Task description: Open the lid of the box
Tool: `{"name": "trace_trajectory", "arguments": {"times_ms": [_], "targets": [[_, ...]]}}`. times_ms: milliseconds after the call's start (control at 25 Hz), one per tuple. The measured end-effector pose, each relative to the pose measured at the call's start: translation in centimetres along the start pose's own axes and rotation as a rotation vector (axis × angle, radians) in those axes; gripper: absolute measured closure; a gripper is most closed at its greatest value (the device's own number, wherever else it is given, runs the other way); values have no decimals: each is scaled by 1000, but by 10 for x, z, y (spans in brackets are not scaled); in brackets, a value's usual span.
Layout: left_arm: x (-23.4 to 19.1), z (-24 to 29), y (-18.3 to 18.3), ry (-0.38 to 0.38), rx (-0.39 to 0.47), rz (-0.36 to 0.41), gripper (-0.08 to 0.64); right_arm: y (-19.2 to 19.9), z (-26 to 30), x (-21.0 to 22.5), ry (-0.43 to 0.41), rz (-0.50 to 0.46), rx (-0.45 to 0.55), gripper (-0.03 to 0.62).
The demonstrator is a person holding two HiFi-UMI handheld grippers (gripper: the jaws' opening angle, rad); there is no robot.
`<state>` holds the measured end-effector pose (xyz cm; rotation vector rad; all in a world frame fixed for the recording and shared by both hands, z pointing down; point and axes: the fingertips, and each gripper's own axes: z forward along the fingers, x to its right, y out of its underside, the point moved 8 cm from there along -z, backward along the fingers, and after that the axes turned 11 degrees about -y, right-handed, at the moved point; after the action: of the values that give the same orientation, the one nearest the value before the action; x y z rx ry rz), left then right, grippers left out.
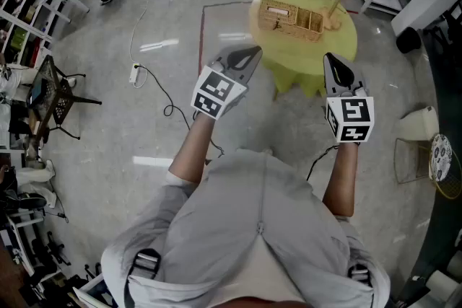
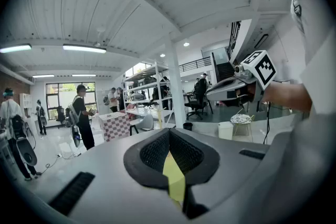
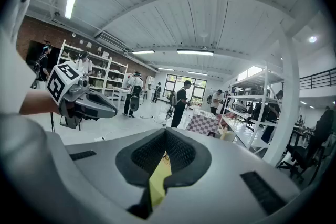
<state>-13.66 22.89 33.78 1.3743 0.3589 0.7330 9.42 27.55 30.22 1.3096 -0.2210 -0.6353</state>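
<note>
A woven wicker box (image 1: 291,19) rests on a round yellow-green table (image 1: 345,47) ahead of me in the head view. Whether its lid is up or down I cannot tell from here. Both grippers are held up in the air short of the table, well apart from the box. My left gripper (image 1: 250,56) is shut with nothing in it, and its black pads (image 2: 157,152) meet. My right gripper (image 1: 336,63) is likewise shut and holds nothing. Neither gripper view shows the box; both look across the room.
A thin wooden stand (image 1: 336,2) rises beside the box on the table. Cables and a power strip (image 1: 135,73) lie on the floor at left, near a black chair (image 1: 59,99). A white bin (image 1: 418,123) and a small round table (image 1: 441,157) stand at right. People stand far off.
</note>
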Motion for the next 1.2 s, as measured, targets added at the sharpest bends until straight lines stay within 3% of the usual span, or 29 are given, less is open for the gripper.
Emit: {"name": "trace_trajectory", "arguments": {"times_ms": [440,560,720,960,1200], "targets": [[10,29,-6,-59,-10,-25,531,9,0,41,-4,16,54,569],[15,32,-5,-59,-16,-22,531,15,5,48,-27,-9,47,569],[21,40,5,-60,-42,-30,531,27,13,53,-66,39,59,569],[11,63,17,-55,-68,-39,531,44,33,65,-72,47,10,569],[-21,121,34,-29,-79,-71,531,54,73,95,-62,60,-36,569]]}}
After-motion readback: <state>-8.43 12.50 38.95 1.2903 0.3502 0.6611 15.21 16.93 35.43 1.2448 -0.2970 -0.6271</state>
